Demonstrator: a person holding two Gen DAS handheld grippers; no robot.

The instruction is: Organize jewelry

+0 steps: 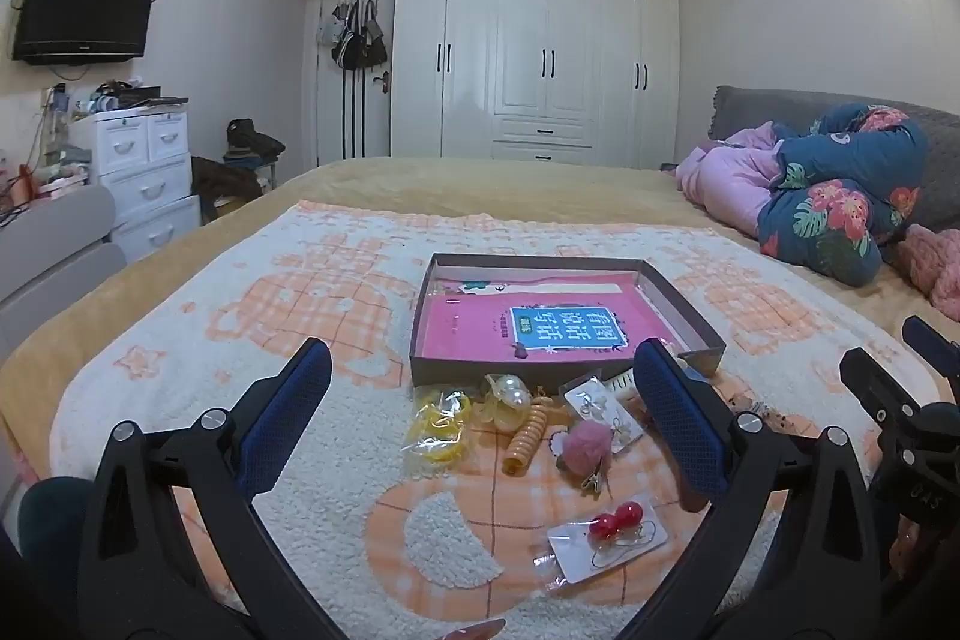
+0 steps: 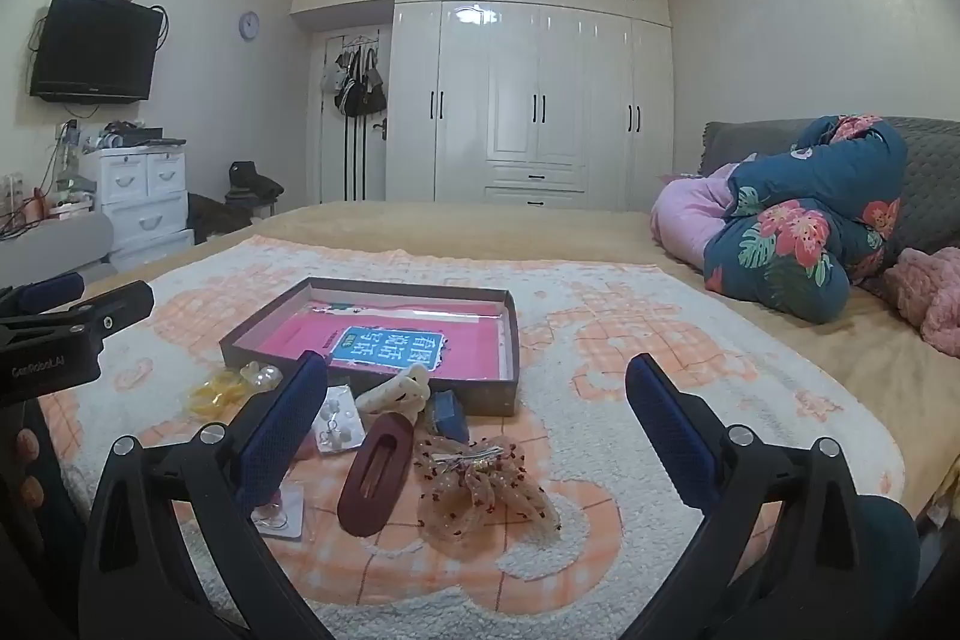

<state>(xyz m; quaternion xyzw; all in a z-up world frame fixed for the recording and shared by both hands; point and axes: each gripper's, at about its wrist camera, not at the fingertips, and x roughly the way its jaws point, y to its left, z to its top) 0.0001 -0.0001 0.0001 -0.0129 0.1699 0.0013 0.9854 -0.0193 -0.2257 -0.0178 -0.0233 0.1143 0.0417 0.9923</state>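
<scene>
A shallow brown box (image 1: 684, 301) (image 2: 510, 340) with a pink book inside lies on the blanket. In front of it lie jewelry pieces: yellow bands in a bag (image 1: 437, 427), a pearl piece (image 1: 509, 400), an orange spiral tie (image 1: 528, 436), a pink pompom clip (image 1: 583, 451), and red bead earrings on a card (image 1: 612, 535). The right wrist view shows a maroon hair clip (image 2: 375, 478), a dotted mesh bow (image 2: 486, 490), a cream claw clip (image 2: 399, 391) and a blue piece (image 2: 449, 415). My left gripper (image 1: 480, 370) is open above the pile. My right gripper (image 2: 477, 382) is open, empty, just right of the pile.
The white-and-orange blanket (image 1: 300, 316) covers a tan bed. Folded floral and pink quilts (image 1: 840, 196) lie at the right by the grey headboard. A white drawer unit (image 1: 144, 172), a wall TV and a white wardrobe stand beyond the bed.
</scene>
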